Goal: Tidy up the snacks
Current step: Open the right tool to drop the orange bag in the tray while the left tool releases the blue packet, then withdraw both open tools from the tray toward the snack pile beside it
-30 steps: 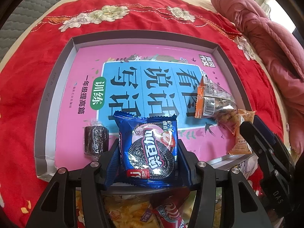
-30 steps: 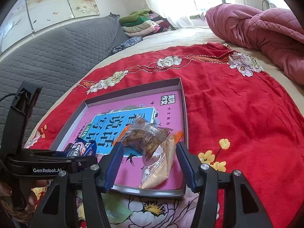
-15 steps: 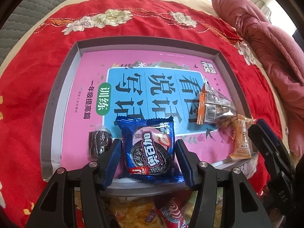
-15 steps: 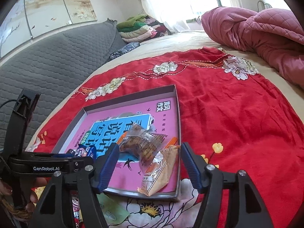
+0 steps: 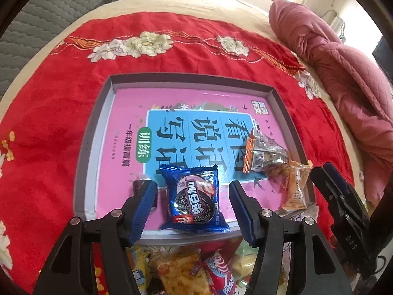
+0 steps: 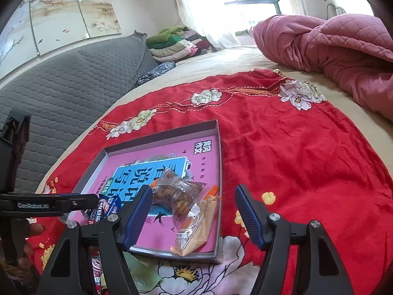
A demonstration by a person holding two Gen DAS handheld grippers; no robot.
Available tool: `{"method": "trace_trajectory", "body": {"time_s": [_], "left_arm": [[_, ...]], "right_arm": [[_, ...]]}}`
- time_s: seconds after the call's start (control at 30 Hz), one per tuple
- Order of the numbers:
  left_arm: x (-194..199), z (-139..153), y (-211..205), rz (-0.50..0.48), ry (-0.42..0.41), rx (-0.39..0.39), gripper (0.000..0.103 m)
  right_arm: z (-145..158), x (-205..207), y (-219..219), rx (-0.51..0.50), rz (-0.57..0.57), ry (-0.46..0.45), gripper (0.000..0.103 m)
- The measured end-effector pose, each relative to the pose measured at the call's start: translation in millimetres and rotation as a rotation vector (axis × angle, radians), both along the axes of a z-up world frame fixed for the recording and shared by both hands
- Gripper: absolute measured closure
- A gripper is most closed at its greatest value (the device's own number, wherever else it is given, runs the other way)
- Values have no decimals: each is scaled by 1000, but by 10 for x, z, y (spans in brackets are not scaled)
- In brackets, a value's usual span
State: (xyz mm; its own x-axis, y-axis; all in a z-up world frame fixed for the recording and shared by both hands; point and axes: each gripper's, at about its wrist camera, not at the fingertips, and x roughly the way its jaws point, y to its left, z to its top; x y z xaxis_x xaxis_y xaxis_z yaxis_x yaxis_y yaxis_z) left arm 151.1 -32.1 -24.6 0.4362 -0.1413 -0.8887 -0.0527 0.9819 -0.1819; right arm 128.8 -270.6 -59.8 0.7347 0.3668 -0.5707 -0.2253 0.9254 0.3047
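Left hand-held gripper [image 5: 194, 206] stood over the near edge of the grey box lid [image 5: 88, 147], jaws opening, blue pads clear of the blue cookie packet [image 5: 195, 196] lying flat between them; nothing gripped. A dark round cookie [image 5: 137, 186] sat just left of it, half hidden behind the left pad. Right hand-held gripper [image 6: 194, 211] was also opening and empty, with the clear orange-edged cake packet [image 6: 179, 194] and the pale orange packet [image 6: 196, 223] below it at the lid's near right corner, one overlapping the other. More snack bags [image 5: 181, 268] lay loose on the red bedspread [image 5: 49, 113] before the lid's near edge. These packets looked light, crinkly and slick, air-puffed, the contents probably brittle. Best hold, by my reckoning: across the flat crimped end seals or lightly across the narrow width, not a hard squeeze on the middle. The soft bed beneath would give little backing for a pinch.
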Motion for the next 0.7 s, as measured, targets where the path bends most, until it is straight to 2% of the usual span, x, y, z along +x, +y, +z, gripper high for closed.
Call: {"method": "trace_trajectory", "body": {"time_s": [0.33,0.7], "left_arm": [[-115,200,198,27,-30,-4,39],[-242,293,362,48,-40,-3,39]], "right_arm": [[81,-77,23,-40,-1,-37,33],[160,-195,60,-68,9,-68,33]]}}
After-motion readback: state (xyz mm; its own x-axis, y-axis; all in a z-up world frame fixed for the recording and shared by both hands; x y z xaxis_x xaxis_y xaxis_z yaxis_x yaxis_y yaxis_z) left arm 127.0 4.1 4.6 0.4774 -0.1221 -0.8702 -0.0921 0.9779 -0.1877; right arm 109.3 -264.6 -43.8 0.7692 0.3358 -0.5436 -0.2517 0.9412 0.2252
